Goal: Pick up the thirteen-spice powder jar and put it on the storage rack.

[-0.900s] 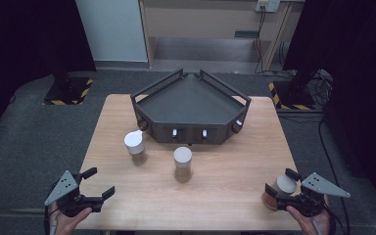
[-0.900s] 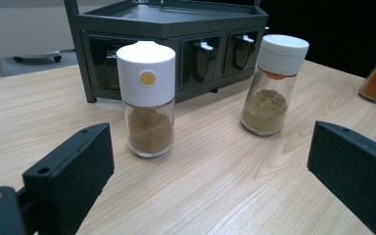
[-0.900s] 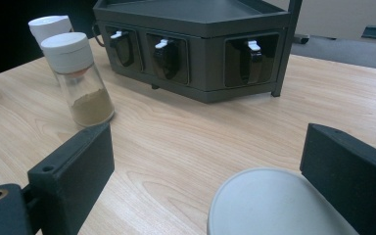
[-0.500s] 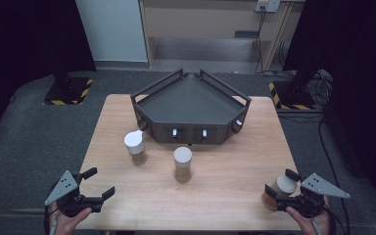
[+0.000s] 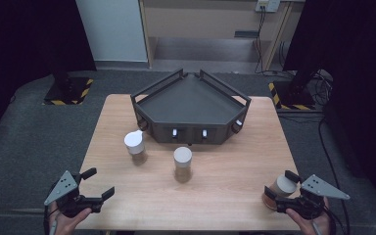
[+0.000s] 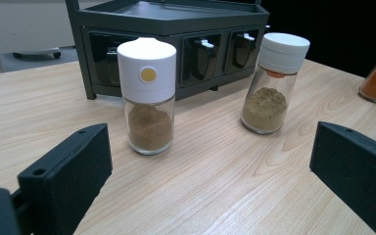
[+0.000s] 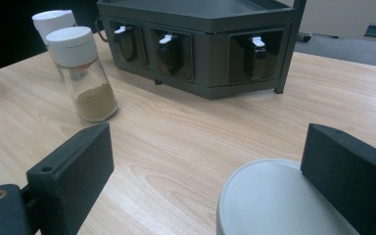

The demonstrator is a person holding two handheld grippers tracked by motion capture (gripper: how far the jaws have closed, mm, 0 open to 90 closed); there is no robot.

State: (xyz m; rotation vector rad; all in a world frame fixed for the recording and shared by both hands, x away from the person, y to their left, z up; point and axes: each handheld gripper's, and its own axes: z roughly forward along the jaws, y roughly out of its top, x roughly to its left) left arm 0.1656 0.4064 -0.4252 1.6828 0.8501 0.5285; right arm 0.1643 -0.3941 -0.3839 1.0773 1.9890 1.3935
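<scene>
Table: pale wooden table [image 5: 225, 196] with a dark corner rack and three spice jars on it; a person's hands come in at the near edge, one gripper in each

Rack: dark grey wedge-shaped rack [image 5: 191, 100] at the far middle of the table; a flat tray on top, small drawer-like compartments with white tabs along its near face

Left gripper: left gripper [image 5: 98, 182] at the near left corner of the table, held in a hand; jaws spread wide with nothing between them; bare wood lies in the gap in its own view

Right gripper: right gripper [image 5: 281, 186] at the near right corner; jaws wide apart, set around the orange-spice jar [image 5: 280, 190]; in its own view the grey lid [image 7: 274, 200] sits low between the jaws, close against the right-hand one; whether that pad touches the lid cannot be told; no squeeze shows

Orange-spice jar: upright on the table by the near right edge, well apart from the rack

Brown-spice jar: brown-spice jar [image 6: 148, 95] with a white cap and a yellow dot; upright just before the rack's left front corner

Tan-spice jar: tan-spice jar [image 6: 274, 83] with a white ribbed lid; upright in the middle of the table, near the rack's front, apart from the other jars
</scene>
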